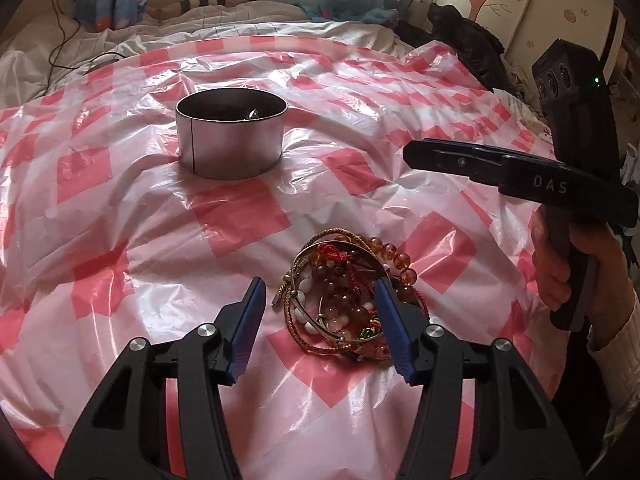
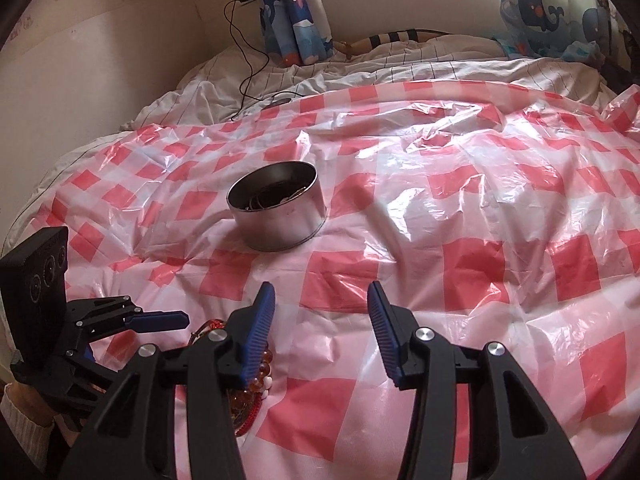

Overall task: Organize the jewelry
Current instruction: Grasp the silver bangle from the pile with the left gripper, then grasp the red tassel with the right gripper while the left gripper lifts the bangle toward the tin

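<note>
Left tool (image 1: 320,300) gapes over jewelry pile (image 1: 344,300); tin (image 1: 231,142) beyond.

The left gripper (image 1: 320,294), black-armed with blue ribbed pads, fills the lower middle of its own wrist view with its two fingers spread wide apart. The right gripper (image 2: 321,300), of the same build, likewise stands with jaws parted in the lower centre of its view. At the right edge of the left view, a bare hand (image 1: 560,264) in a pale knitted cuff wraps the right gripper's black handle.
</note>
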